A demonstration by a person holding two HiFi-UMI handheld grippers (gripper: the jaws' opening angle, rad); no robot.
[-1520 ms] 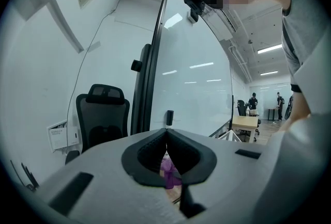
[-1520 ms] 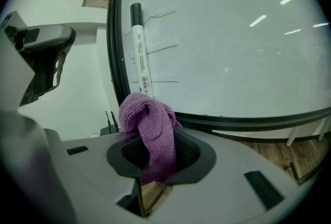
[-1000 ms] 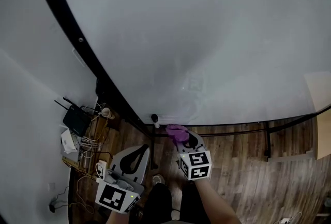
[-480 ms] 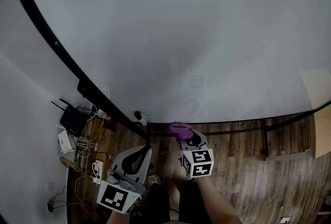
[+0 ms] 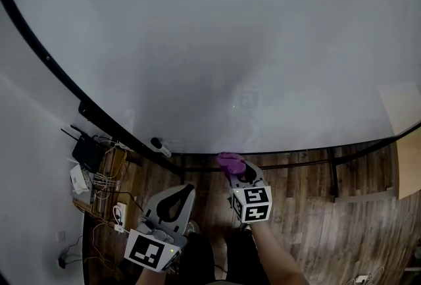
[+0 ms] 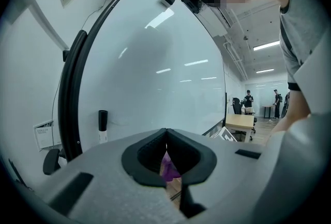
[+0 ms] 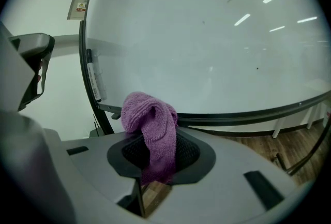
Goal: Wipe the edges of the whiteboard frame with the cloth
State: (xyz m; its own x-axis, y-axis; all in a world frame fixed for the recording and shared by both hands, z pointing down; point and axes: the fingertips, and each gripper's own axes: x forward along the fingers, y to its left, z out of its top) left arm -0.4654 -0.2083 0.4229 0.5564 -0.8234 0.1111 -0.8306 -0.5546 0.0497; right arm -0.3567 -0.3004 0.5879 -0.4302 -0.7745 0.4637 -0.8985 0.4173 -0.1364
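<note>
Purple cloth pinched in right claw near whiteboard frame; left claw closed and empty.

Cloth shifted right along bottom frame, away from marker.

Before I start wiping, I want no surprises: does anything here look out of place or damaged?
Nothing looks damaged or spilled. Only a marker stuck upright on the whiteboard beside the frame's left edge, near the bottom corner, could get knocked when the purple cloth passes.
</note>
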